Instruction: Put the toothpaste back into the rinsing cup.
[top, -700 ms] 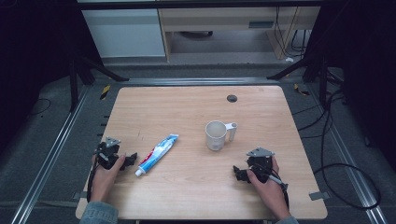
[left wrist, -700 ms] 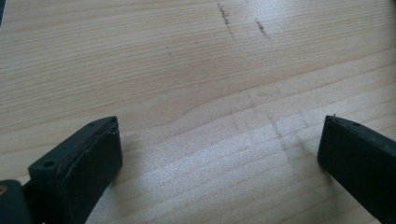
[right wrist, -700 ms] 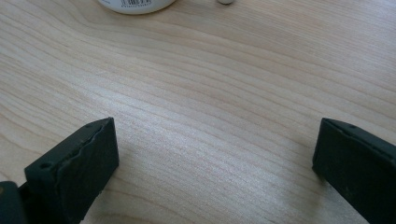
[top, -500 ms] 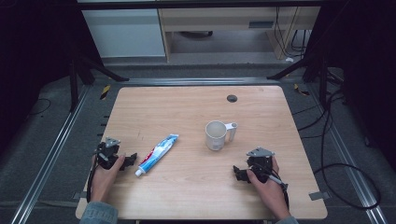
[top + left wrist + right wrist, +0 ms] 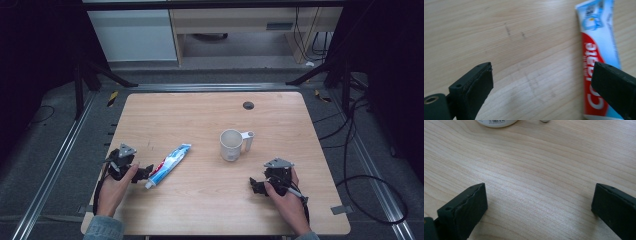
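A red, white and blue toothpaste tube (image 5: 169, 163) lies slanted on the wooden table (image 5: 200, 115), cap end toward the near left. My left gripper (image 5: 141, 173) rests on the table just left of the tube's cap end, jaws wide open. In the left gripper view the tube (image 5: 596, 57) runs past the right jaw, with bare wood between the jaws. A white mug (image 5: 232, 145) stands upright right of centre, handle to the right. My right gripper (image 5: 256, 185) sits near the front edge, below and right of the mug, open and holding nothing. The mug's base (image 5: 496, 122) shows at the top of the right gripper view.
A small dark round hole or cap (image 5: 248, 105) sits near the table's far edge. Black stand legs and cables lie on the floor at both sides. A pale cabinet (image 5: 135, 30) stands beyond the table.
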`<state>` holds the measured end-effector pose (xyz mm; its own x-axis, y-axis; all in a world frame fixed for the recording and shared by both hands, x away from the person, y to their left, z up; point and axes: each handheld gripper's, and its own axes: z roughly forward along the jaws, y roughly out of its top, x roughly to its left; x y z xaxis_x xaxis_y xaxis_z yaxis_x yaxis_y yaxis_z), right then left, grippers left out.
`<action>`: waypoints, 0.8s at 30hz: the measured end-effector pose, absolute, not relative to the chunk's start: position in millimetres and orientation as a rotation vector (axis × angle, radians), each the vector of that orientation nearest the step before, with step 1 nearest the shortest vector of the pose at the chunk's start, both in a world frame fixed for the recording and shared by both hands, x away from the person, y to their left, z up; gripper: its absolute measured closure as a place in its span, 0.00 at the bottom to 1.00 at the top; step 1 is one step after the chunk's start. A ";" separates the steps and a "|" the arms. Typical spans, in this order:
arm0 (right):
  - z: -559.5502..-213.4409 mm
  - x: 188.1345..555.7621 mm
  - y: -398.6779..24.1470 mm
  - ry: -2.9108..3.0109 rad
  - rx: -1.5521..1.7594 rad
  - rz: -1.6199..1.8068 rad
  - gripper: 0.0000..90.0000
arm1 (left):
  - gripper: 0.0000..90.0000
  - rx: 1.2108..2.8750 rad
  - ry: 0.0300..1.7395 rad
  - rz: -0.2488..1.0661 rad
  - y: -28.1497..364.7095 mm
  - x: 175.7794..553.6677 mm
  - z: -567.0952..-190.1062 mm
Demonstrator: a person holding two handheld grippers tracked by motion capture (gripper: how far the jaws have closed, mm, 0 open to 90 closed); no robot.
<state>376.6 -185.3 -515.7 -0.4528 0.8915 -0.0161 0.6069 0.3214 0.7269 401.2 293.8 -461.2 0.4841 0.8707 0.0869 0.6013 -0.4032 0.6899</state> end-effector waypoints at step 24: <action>-515.7 376.5 -185.2 2.177 1.328 0.927 0.01 | 0.09 2.506 1.198 0.411 226.5 443.7 -414.1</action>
